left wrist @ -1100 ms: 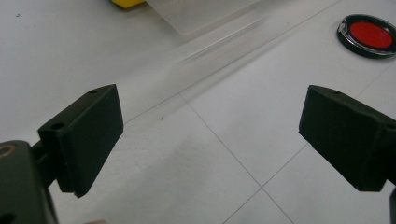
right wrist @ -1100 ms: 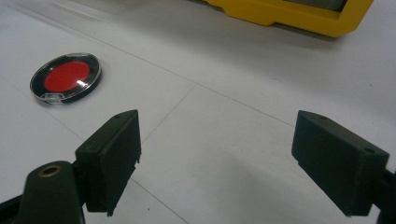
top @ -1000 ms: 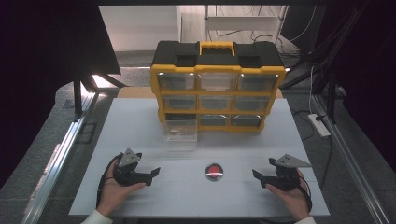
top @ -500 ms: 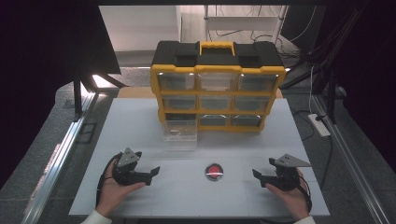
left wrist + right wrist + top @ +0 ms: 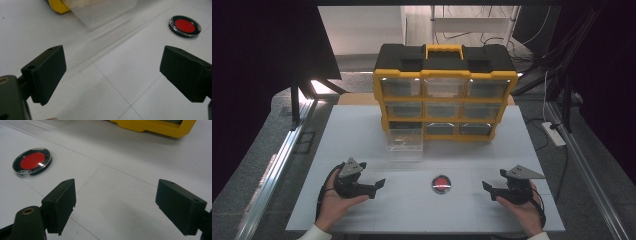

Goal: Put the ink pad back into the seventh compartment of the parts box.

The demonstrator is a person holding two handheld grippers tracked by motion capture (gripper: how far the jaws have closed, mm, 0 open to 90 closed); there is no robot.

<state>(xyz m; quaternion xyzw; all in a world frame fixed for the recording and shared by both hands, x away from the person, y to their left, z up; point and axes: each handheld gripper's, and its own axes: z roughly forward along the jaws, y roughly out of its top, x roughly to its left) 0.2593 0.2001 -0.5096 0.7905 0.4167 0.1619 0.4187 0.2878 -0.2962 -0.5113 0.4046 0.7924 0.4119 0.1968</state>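
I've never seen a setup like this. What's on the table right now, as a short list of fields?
Table: white
Organizer: yellow and black drawer cabinet at the far side, carry handle on top
Drawer: clear one pulled out, standing on the table in front of the cabinet's lower left
Disc: small round case with a red centre, lying flat between the grippers
Left gripper: open, holding nothing
Right gripper: open, holding nothing
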